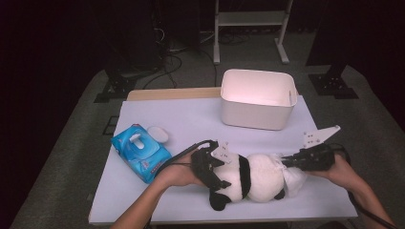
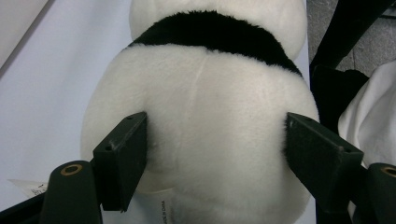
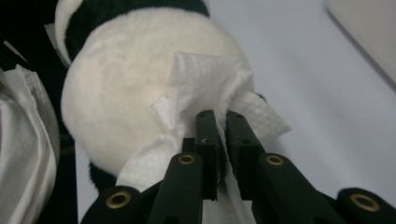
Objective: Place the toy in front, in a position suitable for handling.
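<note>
White wipe [image 3: 205, 84] pinched in right tongs [image 3: 223, 116], apparently against panda [image 3: 121, 93].

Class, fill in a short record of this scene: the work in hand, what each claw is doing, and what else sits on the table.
work: wiping a plush panda with a wet wipe
left claw: jaws spread around the panda's body, pressing its fur
right claw: shut on the wet wipe, against the panda
wipes pack: blue, lid open, left of panda
bin: white, far side
surface: table
</note>
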A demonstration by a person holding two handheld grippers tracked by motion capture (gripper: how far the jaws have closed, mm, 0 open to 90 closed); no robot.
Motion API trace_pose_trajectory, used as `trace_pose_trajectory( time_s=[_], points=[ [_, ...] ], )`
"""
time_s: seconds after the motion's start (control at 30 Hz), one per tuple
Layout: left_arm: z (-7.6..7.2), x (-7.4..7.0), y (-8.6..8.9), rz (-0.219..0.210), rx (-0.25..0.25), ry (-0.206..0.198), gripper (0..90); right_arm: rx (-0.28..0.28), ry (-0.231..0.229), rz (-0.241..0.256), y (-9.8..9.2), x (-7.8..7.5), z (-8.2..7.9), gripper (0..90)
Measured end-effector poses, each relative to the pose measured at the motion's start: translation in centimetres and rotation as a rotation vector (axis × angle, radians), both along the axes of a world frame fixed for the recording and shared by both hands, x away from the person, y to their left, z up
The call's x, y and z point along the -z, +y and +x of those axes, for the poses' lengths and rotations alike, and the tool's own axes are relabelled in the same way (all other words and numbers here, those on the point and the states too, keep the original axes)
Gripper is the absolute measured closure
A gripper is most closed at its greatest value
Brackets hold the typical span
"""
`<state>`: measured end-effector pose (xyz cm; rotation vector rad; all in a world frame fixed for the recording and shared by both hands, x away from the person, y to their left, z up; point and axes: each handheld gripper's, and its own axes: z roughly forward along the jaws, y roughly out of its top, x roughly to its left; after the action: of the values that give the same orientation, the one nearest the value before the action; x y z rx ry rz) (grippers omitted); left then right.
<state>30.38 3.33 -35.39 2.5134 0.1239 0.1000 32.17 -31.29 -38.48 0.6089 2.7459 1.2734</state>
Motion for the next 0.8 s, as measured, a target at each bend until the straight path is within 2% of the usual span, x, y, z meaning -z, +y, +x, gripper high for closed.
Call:
trace_pose_trajectory(
  time_s=[0.17,0.27,0.4,0.63,0.73,0.8],
  points=[
    [0.2,-0.1,-0.3,0.011,-0.004,-0.005,23.6,0.002,0.000,0.050,-0.8,1.0,-2.0,83.9],
    [0.3,-0.1,-0.4,0.017,-0.007,-0.005,23.6,-0.016,-0.022,0.055,-0.3,0.6,-2.7,83.9],
    [0.4,-0.2,-0.6,0.011,-0.013,-0.005,23.6,-0.070,-0.044,0.074,1.1,-0.6,-3.1,83.9],
    [0.4,-0.6,-0.8,0.035,-0.009,-0.011,23.3,-0.196,-0.077,0.016,6.1,-1.5,-3.0,84.0],
    [0.3,-1.0,-0.1,0.005,-0.011,0.001,23.3,-0.209,-0.076,0.001,6.6,-1.6,-2.7,84.4],
    [0.4,-1.5,0.4,-0.019,-0.012,0.007,24.1,-0.197,-0.073,-0.002,6.4,-1.6,-2.7,84.5]
  ],
)
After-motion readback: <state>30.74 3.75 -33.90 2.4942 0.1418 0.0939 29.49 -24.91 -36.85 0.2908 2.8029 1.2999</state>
